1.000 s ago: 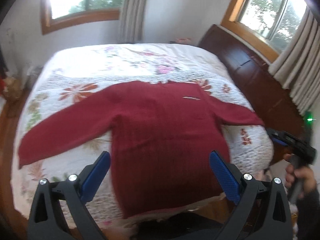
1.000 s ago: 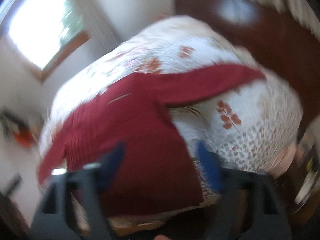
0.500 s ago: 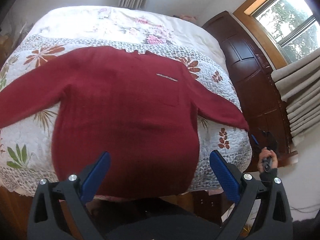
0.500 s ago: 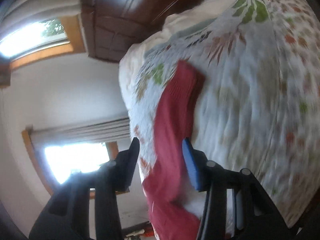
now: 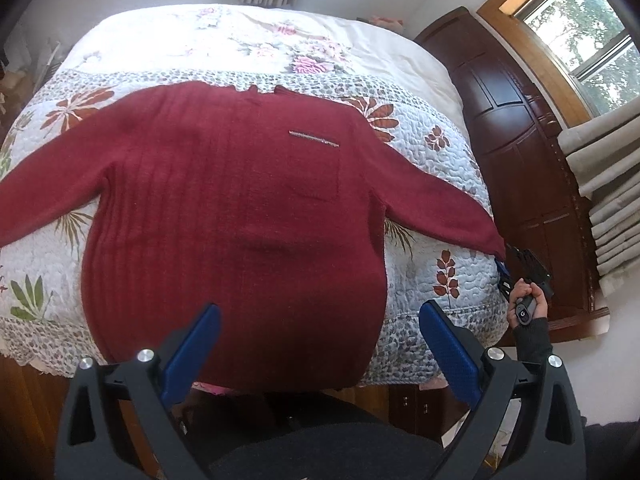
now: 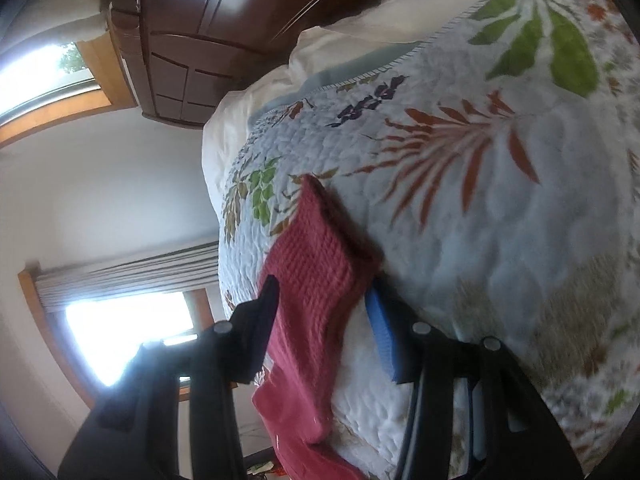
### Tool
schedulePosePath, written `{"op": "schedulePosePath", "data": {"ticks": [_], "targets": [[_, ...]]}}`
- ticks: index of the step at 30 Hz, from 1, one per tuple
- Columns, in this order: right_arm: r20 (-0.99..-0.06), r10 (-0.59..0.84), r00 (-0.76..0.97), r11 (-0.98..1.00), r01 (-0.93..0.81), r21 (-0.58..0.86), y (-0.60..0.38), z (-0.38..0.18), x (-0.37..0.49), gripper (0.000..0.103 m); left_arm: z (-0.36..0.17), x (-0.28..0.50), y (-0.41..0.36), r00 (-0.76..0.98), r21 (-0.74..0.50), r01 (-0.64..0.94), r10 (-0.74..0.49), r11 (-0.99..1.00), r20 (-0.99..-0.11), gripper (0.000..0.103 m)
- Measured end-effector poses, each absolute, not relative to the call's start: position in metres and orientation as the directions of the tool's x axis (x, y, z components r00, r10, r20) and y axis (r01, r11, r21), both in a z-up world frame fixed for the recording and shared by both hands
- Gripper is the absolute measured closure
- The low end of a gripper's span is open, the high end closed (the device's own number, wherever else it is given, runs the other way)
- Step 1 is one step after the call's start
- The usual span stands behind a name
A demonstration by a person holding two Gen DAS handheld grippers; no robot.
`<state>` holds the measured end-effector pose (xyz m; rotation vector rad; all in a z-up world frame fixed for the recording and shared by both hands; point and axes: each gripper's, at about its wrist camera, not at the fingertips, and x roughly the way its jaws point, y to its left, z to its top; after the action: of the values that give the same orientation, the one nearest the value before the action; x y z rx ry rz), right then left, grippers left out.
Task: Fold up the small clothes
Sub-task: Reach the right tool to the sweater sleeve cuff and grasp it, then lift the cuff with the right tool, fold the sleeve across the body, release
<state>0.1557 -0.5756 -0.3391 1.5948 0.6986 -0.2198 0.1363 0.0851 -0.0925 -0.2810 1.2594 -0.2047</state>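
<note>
- We find the red sweater (image 5: 232, 216) spread flat and face up on the quilted bed (image 5: 436, 184), its hem hanging at the near edge and its collar toward the far side.
- Both sleeves lie out sideways, one to the left and one to the right; no fold shows in the body, so we judge the folding barely begun.
- The left tool (image 5: 320, 344) hovers above the hem with its blue pads spread wide and nothing between them.
- The right tool (image 6: 324, 320) is at the cuff (image 6: 320, 248) of the right sleeve, near the bed's right edge; in the left wrist view a hand (image 5: 528, 300) holds it just past the sleeve tip.
- In the right wrist view the cuff lies between its two fingers, which stand partly apart. We cannot tell whether they already pinch the knit, though a gap shows beside the blue pad (image 6: 380, 332).
- We take the step in hand to be seizing this cuff so the sleeve can be carried in over the chest.
- Left to do, as we judge it: both sleeves in, then the body folded up.
- We can read no brand or writing. A thin pale strip (image 5: 314, 139) sits above the chest pocket, too small to tell if it carries letters.
</note>
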Motion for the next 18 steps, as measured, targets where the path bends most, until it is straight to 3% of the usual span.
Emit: {"op": "schedulePosePath", "data": {"ticks": [4,6,8,9,18], "targets": [[-0.518,0.312,0.797,0.010,0.542,0.840,-0.579,-0.341,0.165,0.058,-0.091,0.137,0.080,0.301,-0.313,-0.011,-0.295,0.950,-0.907,0.004],[-0.516,0.315,0.797,0.018,0.538,0.843,-0.581,-0.341,0.167,0.066,-0.090,0.136,0.077,0.304,-0.309,-0.010,-0.291,0.951,-0.907,0.004],[-0.519,0.328,0.789,0.028,0.541,0.840,-0.581,-0.342,0.171,0.086,-0.092,0.136,0.077,0.304,-0.314,-0.018,-0.294,0.949,-0.906,0.004],[-0.524,0.332,0.784,0.036,0.545,0.838,-0.581,-0.342,0.172,0.092,-0.093,0.136,0.078,0.301,-0.328,-0.023,-0.307,0.944,-0.903,0.004],[-0.549,0.297,0.781,0.248,0.492,0.834,-0.565,-0.271,0.190,0.093,-0.122,0.129,0.107,0.260,-0.407,-0.107,-0.369,0.907,-0.892,0.004]]}}
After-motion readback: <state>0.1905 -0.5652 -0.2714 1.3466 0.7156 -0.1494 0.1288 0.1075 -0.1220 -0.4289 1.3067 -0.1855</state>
